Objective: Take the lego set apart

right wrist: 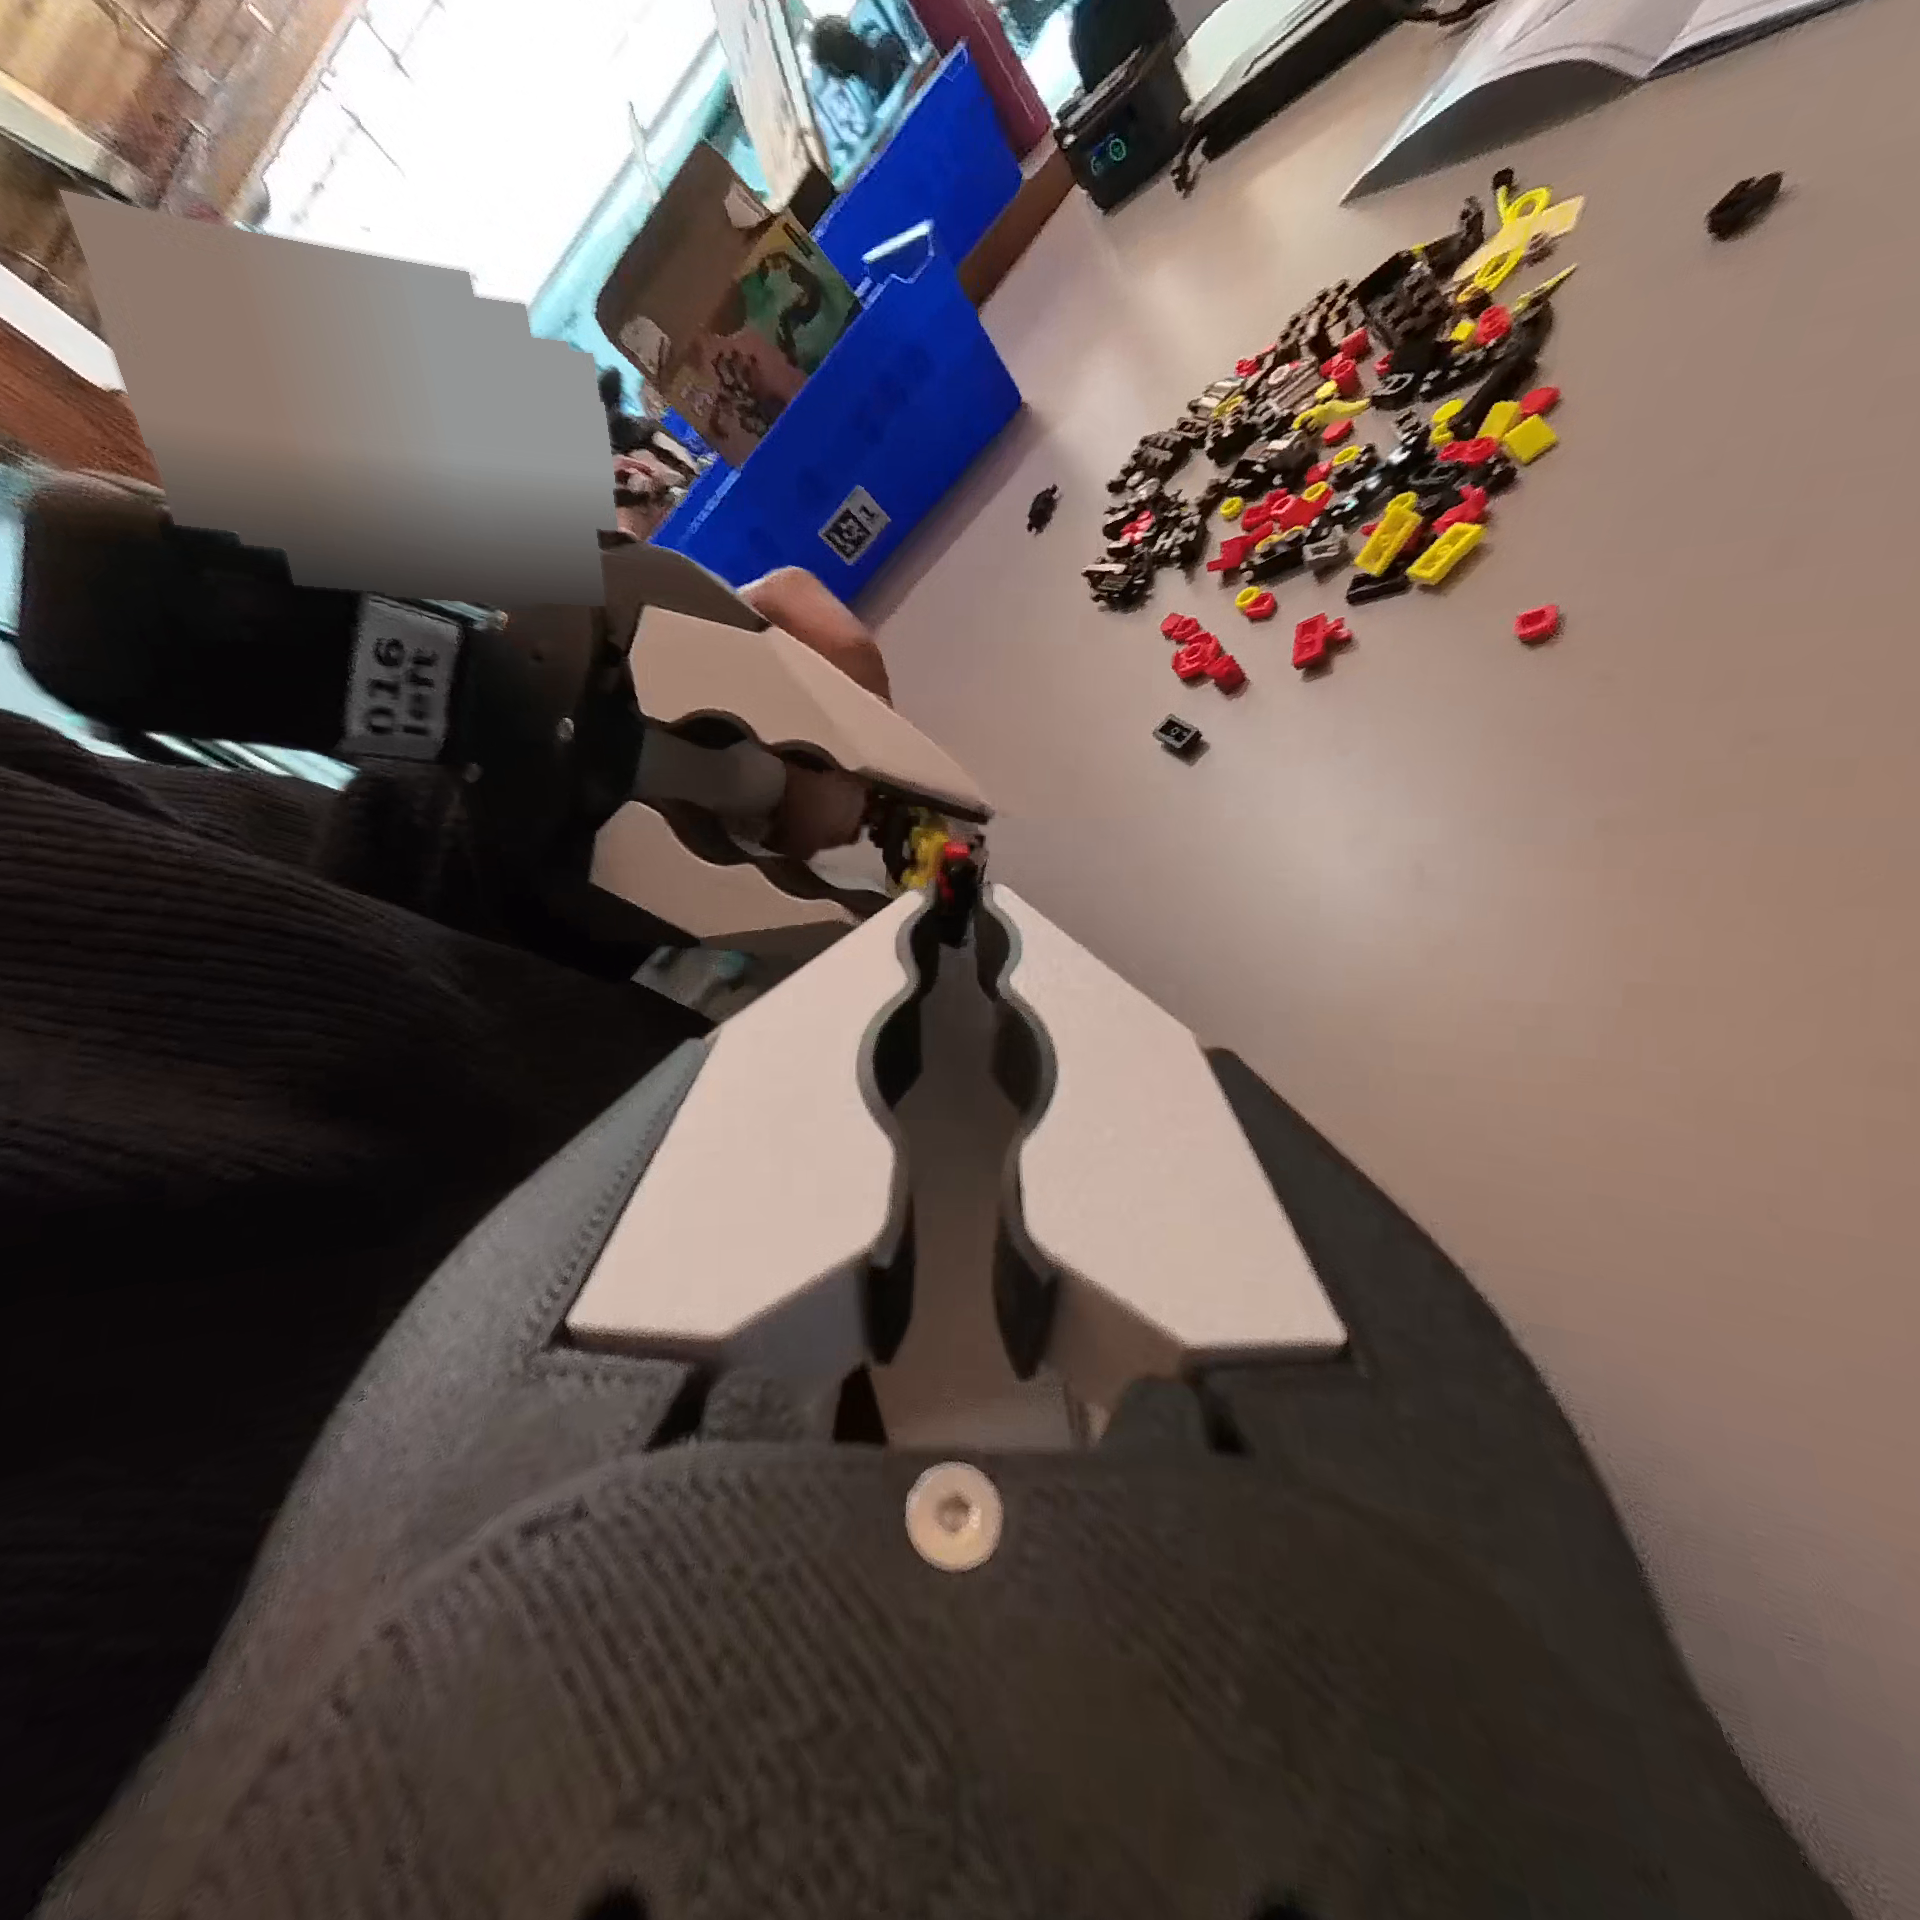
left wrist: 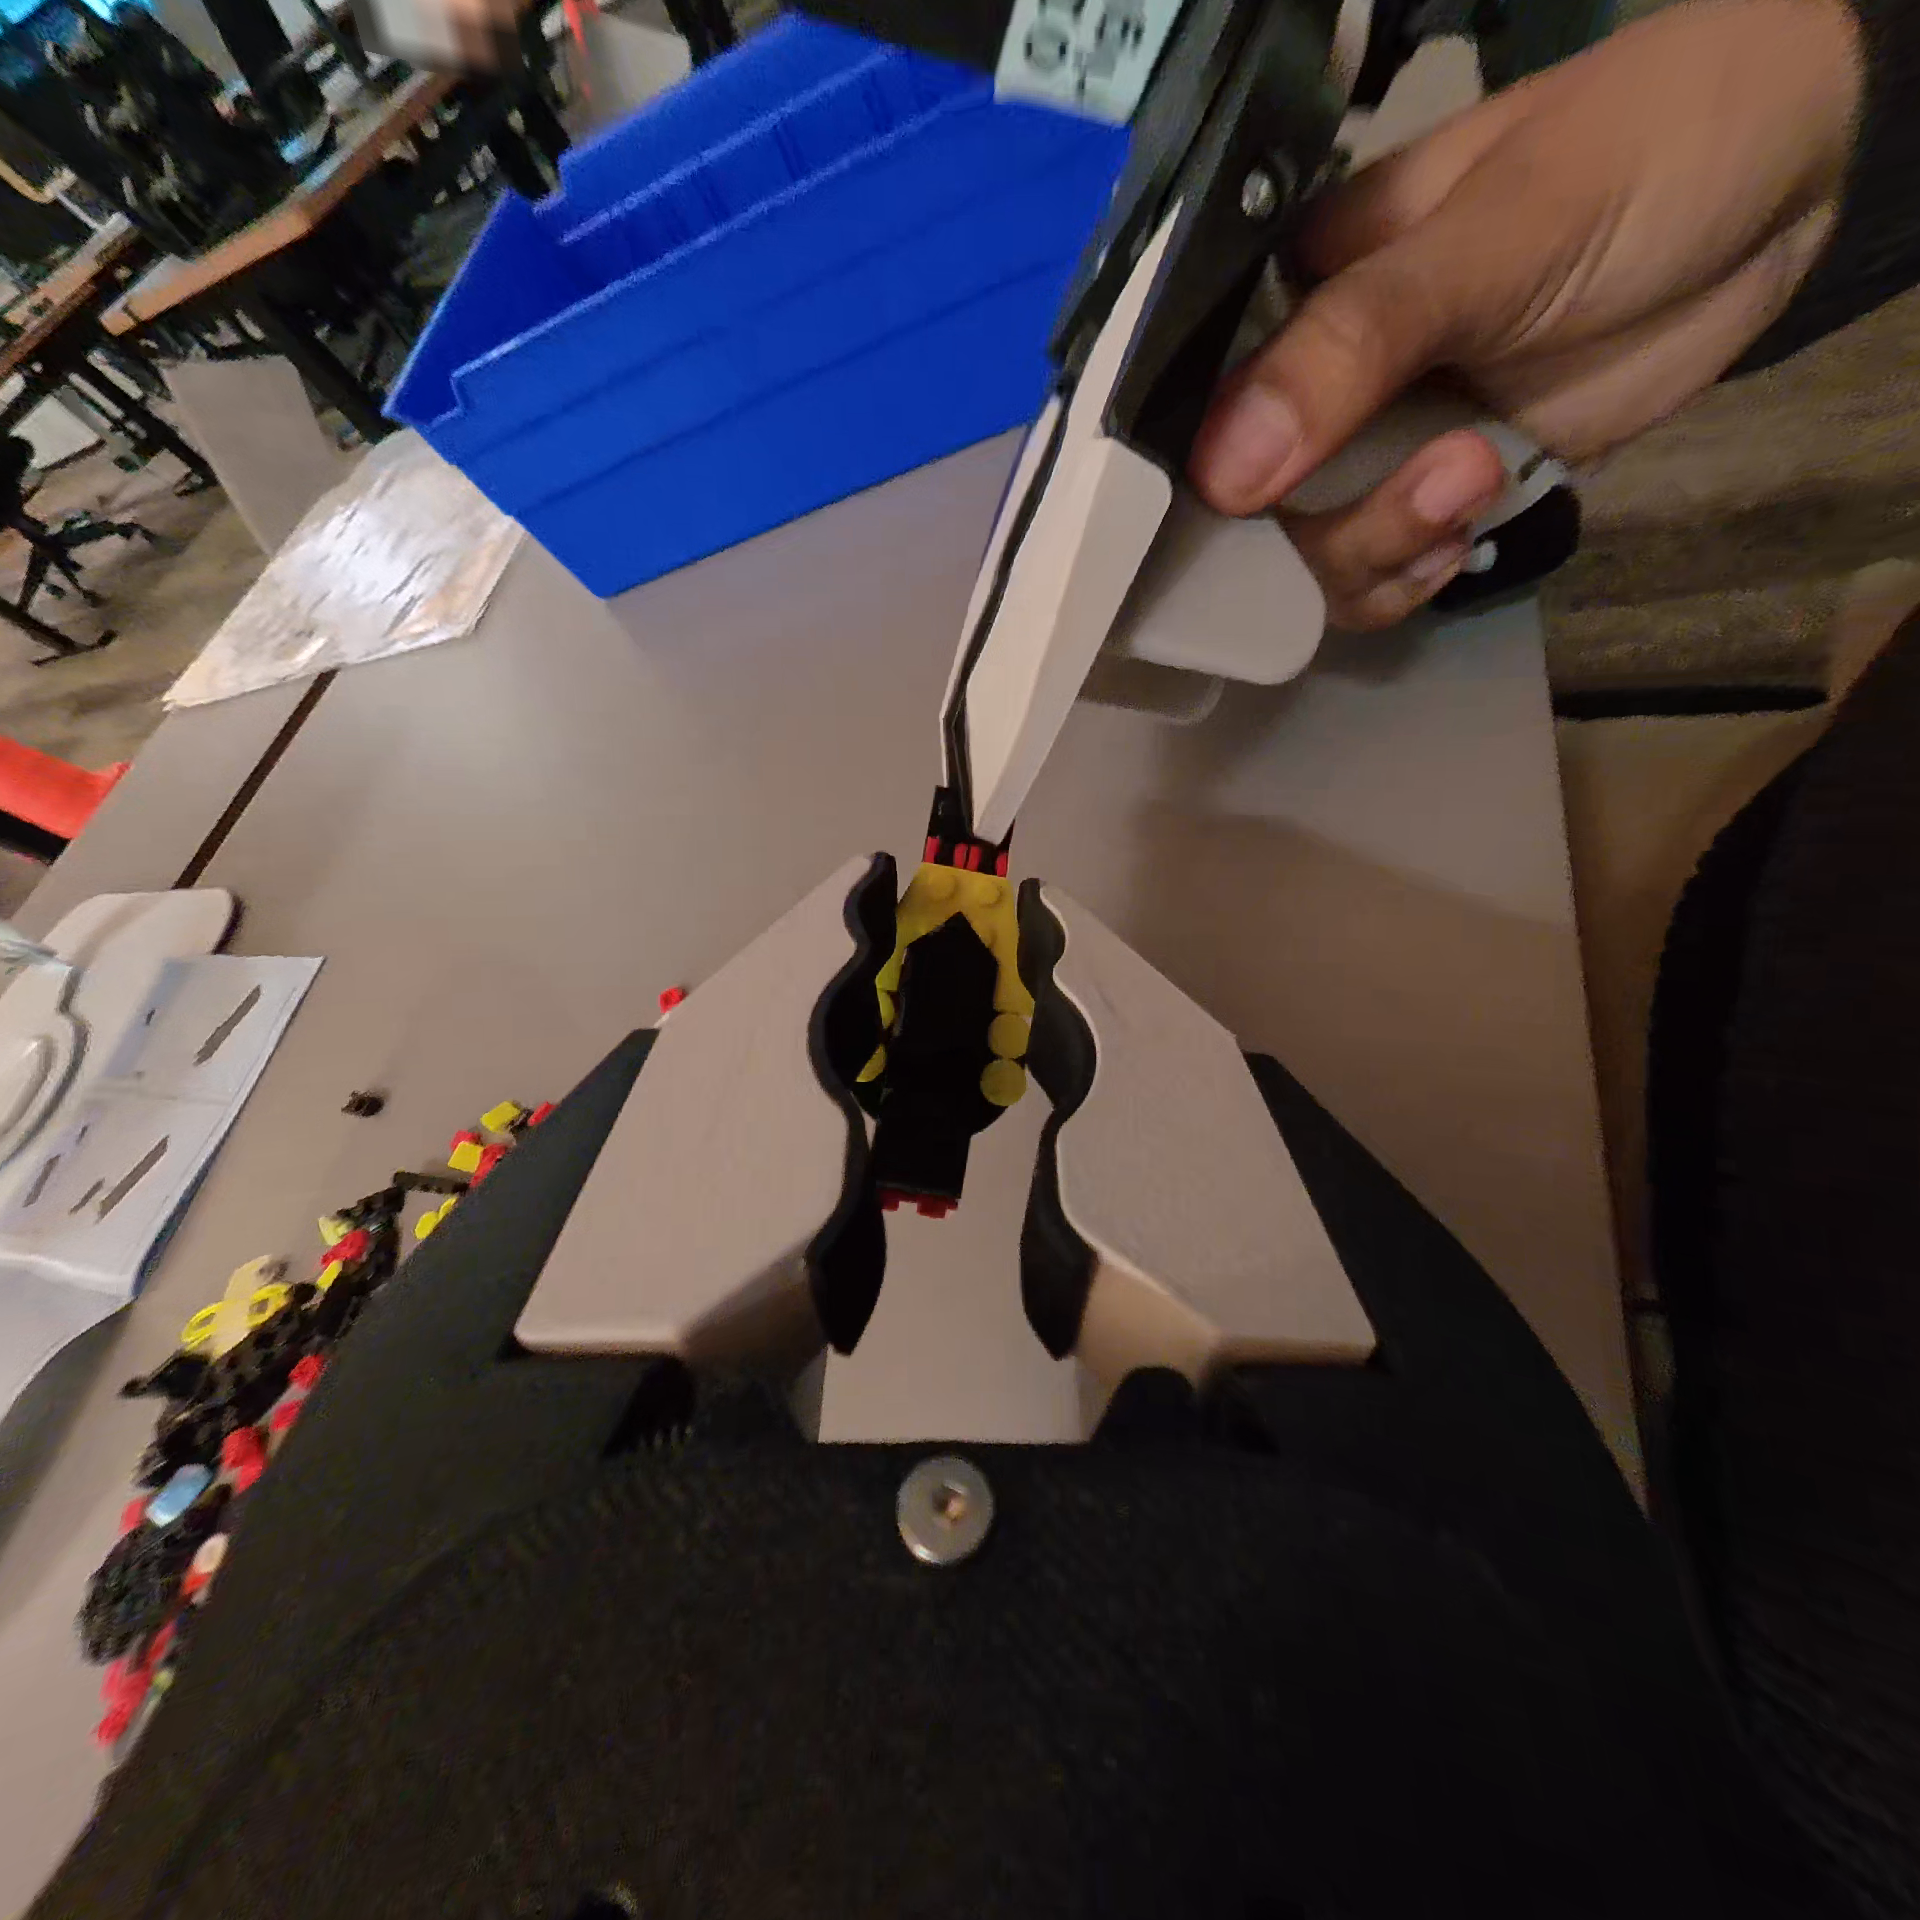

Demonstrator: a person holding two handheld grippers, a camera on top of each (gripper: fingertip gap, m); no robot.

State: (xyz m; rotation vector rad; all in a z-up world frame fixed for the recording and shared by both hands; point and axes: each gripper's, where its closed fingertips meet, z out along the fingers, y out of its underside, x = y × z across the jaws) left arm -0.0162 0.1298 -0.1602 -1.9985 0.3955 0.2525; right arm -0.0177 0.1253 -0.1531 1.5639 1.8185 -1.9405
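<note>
My left gripper (left wrist: 953,883) is shut on a small yellow and black lego assembly (left wrist: 951,1018) and holds it above the table. A black and red piece (left wrist: 961,847) sticks out past its fingertips. My right gripper (left wrist: 975,816) comes down from the upper right, held by a hand, and is shut on that piece. In the right wrist view my right gripper (right wrist: 958,906) pinches the black and red piece (right wrist: 954,883) at its tips. The left gripper (right wrist: 940,852) meets it from the left with the yellow part (right wrist: 920,847) between its fingers.
A pile of loose black, red and yellow lego pieces (right wrist: 1351,457) lies on the grey table (right wrist: 1455,1039); it also shows in the left wrist view (left wrist: 239,1382). A blue bin (left wrist: 748,312) stands at the back. An instruction booklet (left wrist: 135,1091) and a clear plastic bag (left wrist: 353,571) lie at the left. The tips of both grippers are at nearly the same place.
</note>
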